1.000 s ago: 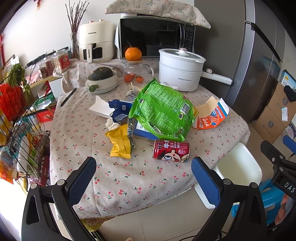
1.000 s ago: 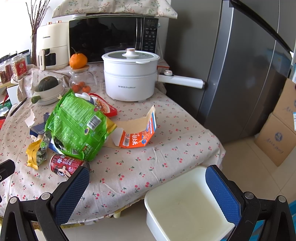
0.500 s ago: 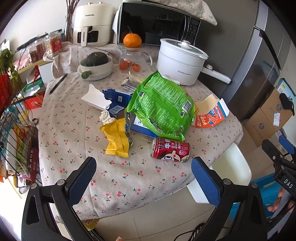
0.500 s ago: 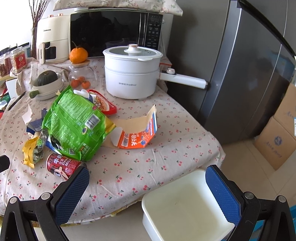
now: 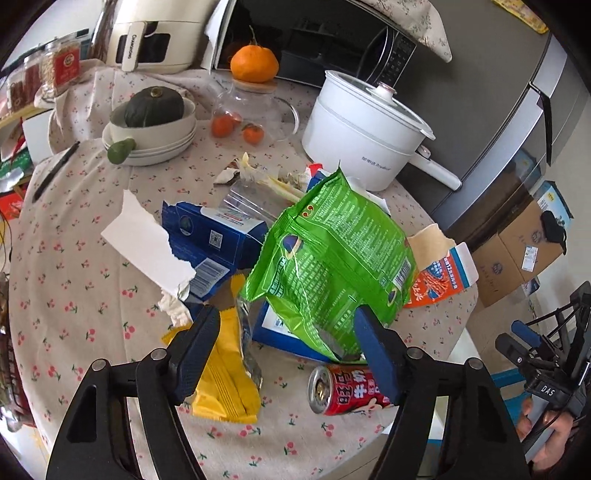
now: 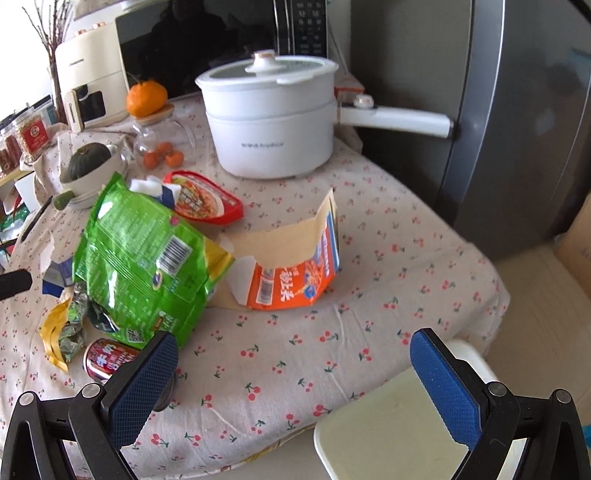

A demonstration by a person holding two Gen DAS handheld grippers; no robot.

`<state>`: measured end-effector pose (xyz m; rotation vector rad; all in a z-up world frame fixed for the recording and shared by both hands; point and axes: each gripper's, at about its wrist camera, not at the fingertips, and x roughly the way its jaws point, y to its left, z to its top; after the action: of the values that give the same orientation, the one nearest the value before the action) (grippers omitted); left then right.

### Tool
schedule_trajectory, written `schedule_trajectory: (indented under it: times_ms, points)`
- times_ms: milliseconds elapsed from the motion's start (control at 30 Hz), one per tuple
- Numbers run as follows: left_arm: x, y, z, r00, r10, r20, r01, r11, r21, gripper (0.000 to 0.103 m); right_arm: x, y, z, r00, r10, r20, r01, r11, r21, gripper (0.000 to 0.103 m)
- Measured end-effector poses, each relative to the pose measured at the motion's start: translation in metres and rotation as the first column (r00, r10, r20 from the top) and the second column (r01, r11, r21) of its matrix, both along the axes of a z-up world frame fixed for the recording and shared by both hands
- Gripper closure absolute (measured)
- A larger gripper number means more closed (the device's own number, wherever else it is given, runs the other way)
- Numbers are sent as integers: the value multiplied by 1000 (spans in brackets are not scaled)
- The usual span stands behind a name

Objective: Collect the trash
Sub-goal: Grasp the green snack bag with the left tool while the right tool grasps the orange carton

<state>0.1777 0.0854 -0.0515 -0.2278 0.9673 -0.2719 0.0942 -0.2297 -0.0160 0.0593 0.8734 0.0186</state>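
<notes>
- Bench (image 5: 92, 280), 1: round top under cream cloth w/ red cherry print; carries all trash below.
- Crinkled green foil snack bag (image 5: 332, 254), 1: largest piece, mid-bench, lying over the other litter; white barcode panel; small print not legible.
- Red drink can w/ cartoon face (image 5: 347, 387), 1: on its side at near edge of bench, just beside green bag; white characters, can't read.
- Yellow plastic wrapper (image 5: 225, 380), 1: flat on cloth, left of can.
- Torn blue-and-white carton (image 5: 218, 232), 1: QR code + barcode showing; a ripped white card flap lies at its left.
- Opened orange-and-white carton (image 6: 291, 273), 1: spread open, brown inside showing; right of green bag.
- Red oval noodle lid (image 6: 203, 203), 1: behind green bag.
- White lidded electric pot w/ long handle (image 6: 269, 129), 1: grey logo, too blurred to read.
- Cream air fryer (image 5: 151, 33), 1: handle reads "CHANGHONG".
- Left gripper (image 5: 288, 350): jaws closing, partly open; lower end of green bag between them, no pad seen pressing on it.
- Right gripper (image 6: 291, 380): jaws wide apart, holding nothing; over bench edge, above cream square plastic bin (image 6: 391, 428), 1.
</notes>
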Motion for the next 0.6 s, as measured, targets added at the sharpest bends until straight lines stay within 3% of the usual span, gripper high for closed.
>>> schedule_trajectory:
  times_ms: [300, 500, 567, 600]
  points:
    - [60, -9, -28, 992, -116, -41, 115, 993, -18, 28, 40, -26, -16, 1000, 11, -24, -9, 996, 85, 0]
    - [69, -12, -30, 990, -134, -32, 132, 990, -49, 50, 54, -39, -24, 999, -10, -32, 14, 992, 124, 2]
    - [69, -12, -27, 991, -129, -21, 127, 990, -55, 77, 57, -44, -25, 999, -26, -33, 30, 990, 139, 2]
    - [70, -11, -26, 992, -122, -19, 120, 991, -63, 83, 58, -46, -26, 999, -32, -35, 37, 988, 153, 2]
